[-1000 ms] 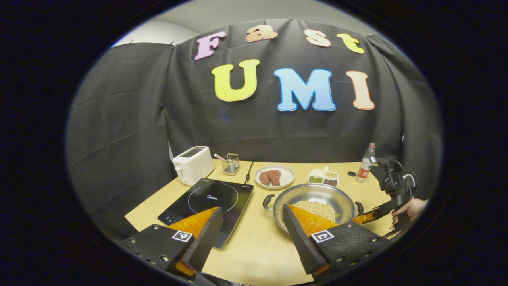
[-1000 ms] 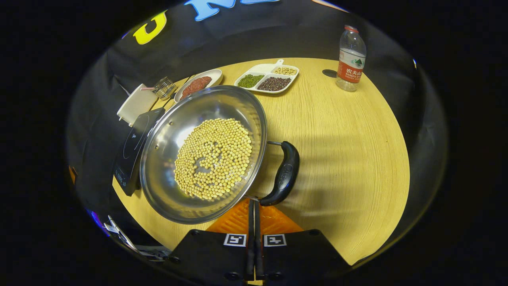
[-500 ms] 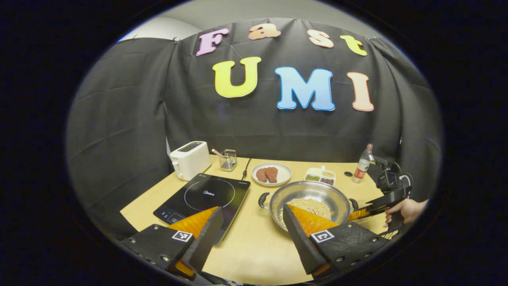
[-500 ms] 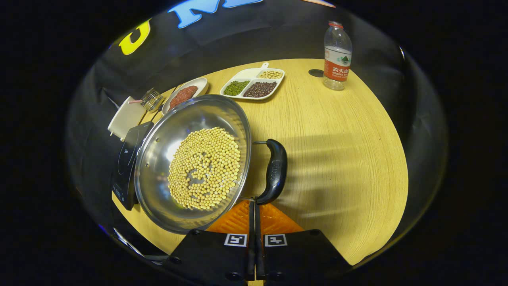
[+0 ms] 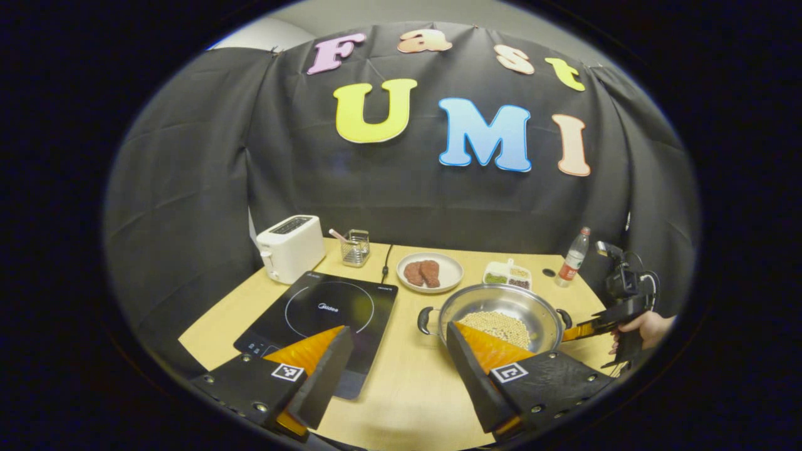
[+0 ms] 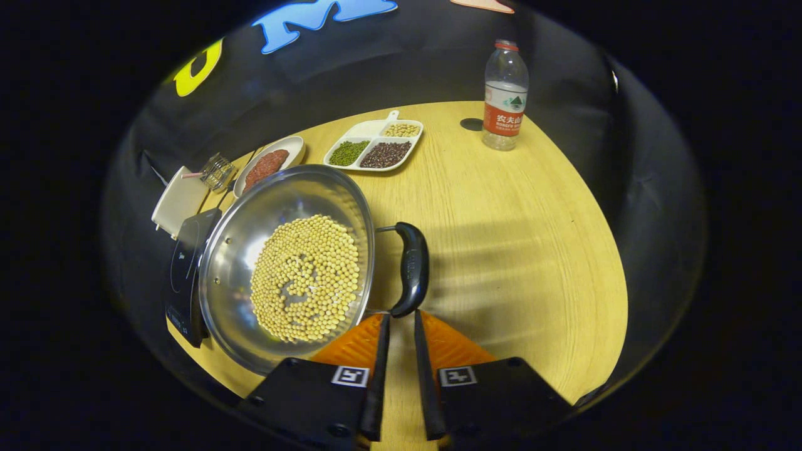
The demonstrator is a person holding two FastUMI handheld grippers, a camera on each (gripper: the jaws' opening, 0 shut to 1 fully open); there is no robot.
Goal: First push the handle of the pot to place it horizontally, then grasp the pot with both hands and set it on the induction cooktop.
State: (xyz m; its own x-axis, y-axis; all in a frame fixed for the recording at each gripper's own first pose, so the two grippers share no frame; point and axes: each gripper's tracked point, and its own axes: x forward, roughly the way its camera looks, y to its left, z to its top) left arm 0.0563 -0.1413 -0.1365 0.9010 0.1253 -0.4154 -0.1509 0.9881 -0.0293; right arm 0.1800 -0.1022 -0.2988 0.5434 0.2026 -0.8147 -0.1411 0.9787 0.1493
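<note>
The pot (image 6: 288,269) is sitting on the wooden table (image 6: 520,250), just to the right of the cooktop (image 5: 326,316) in the left gripper view, not on it. It is holding a flat bed of pale yellow beans (image 6: 305,277). Its near handle (image 6: 410,269) is lying level beside the rim, and a second handle (image 5: 426,319) is showing on the side facing the cooktop.

The right gripper (image 6: 398,338) is hovering just below the near handle with its fingers slightly parted and gripping nothing. The left gripper (image 5: 395,363) is hanging above the table's front edge with its fingers spread wide and empty, one over the cooktop's corner and one over the pot's rim.

Behind the pot, a plate (image 5: 432,274) is carrying two reddish-brown pieces of meat. A divided tray (image 6: 374,145) is holding green beans, dark beans and pale beans in separate sections. A plastic bottle (image 6: 504,97) is standing upright near the far edge. A toaster (image 5: 290,247) and a small wire basket (image 5: 355,247) are standing behind the cooktop.
</note>
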